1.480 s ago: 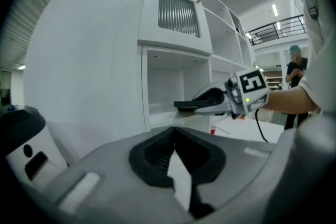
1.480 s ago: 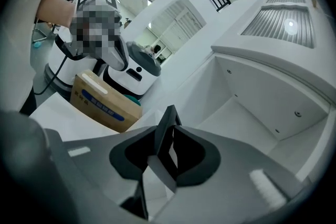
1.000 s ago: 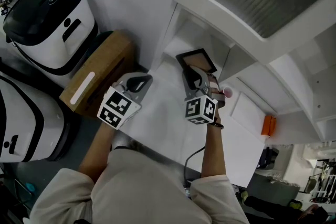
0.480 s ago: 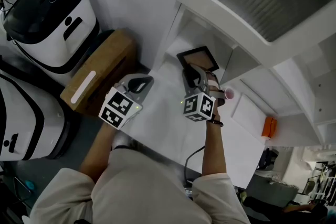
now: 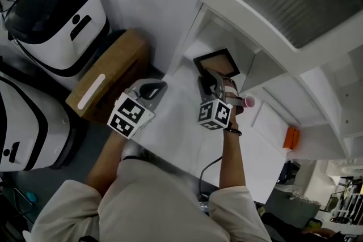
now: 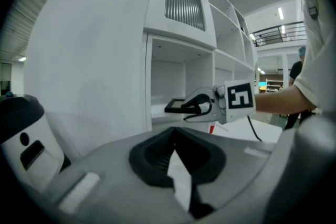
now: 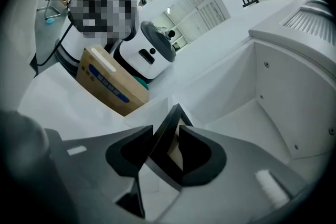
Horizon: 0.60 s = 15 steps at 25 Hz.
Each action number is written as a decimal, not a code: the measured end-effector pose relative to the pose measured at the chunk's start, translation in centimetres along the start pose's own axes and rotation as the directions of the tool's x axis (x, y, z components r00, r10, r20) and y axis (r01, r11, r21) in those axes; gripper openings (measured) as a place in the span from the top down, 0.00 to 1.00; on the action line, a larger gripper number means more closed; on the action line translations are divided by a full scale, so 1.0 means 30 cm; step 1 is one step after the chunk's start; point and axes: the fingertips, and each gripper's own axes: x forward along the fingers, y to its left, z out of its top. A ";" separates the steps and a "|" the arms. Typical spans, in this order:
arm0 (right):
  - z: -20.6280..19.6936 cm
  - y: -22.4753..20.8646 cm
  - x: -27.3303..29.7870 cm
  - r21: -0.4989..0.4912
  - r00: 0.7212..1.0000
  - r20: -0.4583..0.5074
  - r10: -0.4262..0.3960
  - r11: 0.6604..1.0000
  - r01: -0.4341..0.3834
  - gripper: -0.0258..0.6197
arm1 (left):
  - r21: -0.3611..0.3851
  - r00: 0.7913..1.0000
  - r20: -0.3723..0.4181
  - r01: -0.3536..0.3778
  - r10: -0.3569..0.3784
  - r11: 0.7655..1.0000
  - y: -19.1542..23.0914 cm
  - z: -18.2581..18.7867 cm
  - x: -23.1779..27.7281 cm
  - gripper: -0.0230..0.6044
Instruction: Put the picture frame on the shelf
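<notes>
The picture frame [image 5: 218, 62], black-edged with a brownish picture, stands on edge at the mouth of the lowest shelf compartment [image 5: 195, 45]. My right gripper [image 5: 211, 79] reaches in from the table side, and the frame [image 7: 176, 113] stands between its jaws. Those jaws have just been opening and stand open, no longer clamping the frame. My left gripper [image 5: 152, 89] hovers over the white table, left of the shelf, shut and empty. The left gripper view shows the right gripper [image 6: 197, 107] holding level with the frame [image 6: 176, 107] at the shelf opening.
A cardboard box [image 5: 108, 76] lies left of the table [image 5: 170, 133], beside two white machines [image 5: 54, 14]. A small pink cup [image 5: 249, 101] stands right of my right gripper. An orange object [image 5: 291, 137] sits farther right. The shelf's divider wall [image 7: 273, 86] rises to the right of the frame.
My right gripper and the frame have settled slightly lower at the shelf mouth. My left gripper has stayed put.
</notes>
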 end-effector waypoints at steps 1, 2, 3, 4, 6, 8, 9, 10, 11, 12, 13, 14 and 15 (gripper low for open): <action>0.000 0.000 0.001 0.002 1.000 0.001 0.001 1.000 -0.001 0.71 | -0.002 1.000 0.000 0.000 0.000 1.000 0.001 -0.003 -0.001 0.96; -0.001 -0.001 0.002 0.003 1.000 0.002 0.002 1.000 -0.002 0.71 | -0.003 1.000 0.000 0.000 0.000 1.000 0.001 -0.006 -0.001 0.96; -0.002 -0.002 0.003 0.005 1.000 0.002 0.002 1.000 -0.003 0.71 | -0.005 1.000 -0.002 0.000 0.000 1.000 0.001 -0.012 -0.001 0.96; -0.004 -0.003 0.005 0.007 1.000 0.001 0.004 1.000 -0.004 0.71 | -0.007 1.000 -0.004 0.001 -0.001 1.000 0.001 -0.018 -0.001 0.96; -0.007 -0.006 0.011 0.016 1.000 -0.001 0.006 1.000 -0.006 0.71 | -0.010 1.000 -0.008 0.003 -0.003 1.000 0.000 -0.025 -0.001 0.96; -0.010 -0.012 0.018 0.029 1.000 -0.003 0.004 1.000 -0.004 0.70 | -0.013 1.000 -0.008 0.001 -0.001 1.000 0.001 -0.026 -0.002 0.96; -0.011 -0.015 0.022 0.034 1.000 -0.004 0.000 0.999 0.000 0.70 | -0.015 1.000 -0.008 -0.002 0.002 1.000 0.003 -0.025 -0.004 0.96; -0.012 -0.018 0.025 0.038 1.000 -0.006 -0.003 0.999 0.004 0.70 | -0.017 1.000 -0.008 -0.005 0.005 1.000 0.005 -0.025 -0.006 0.96; -0.013 -0.021 0.028 0.040 1.000 -0.007 -0.006 0.999 0.006 0.70 | -0.018 1.000 -0.009 -0.008 0.008 1.000 0.006 -0.027 -0.008 0.96; -0.014 -0.023 0.031 0.043 1.000 -0.009 -0.007 0.999 0.007 0.70 | -0.019 1.000 -0.010 -0.009 0.009 1.000 0.006 -0.030 -0.010 0.96; -0.016 -0.026 0.034 0.045 1.000 -0.011 -0.007 0.999 0.007 0.70 | -0.020 1.000 -0.013 -0.009 0.009 1.000 0.006 -0.032 -0.012 0.96; -0.017 -0.028 0.037 0.047 1.000 -0.012 -0.006 0.999 0.006 0.70 | -0.020 1.000 -0.015 -0.010 0.009 1.000 0.006 -0.033 -0.014 0.96; -0.018 -0.030 0.040 0.049 1.000 -0.013 -0.005 0.999 0.005 0.70 | -0.021 1.000 -0.018 -0.010 0.010 1.000 0.007 -0.034 -0.015 0.96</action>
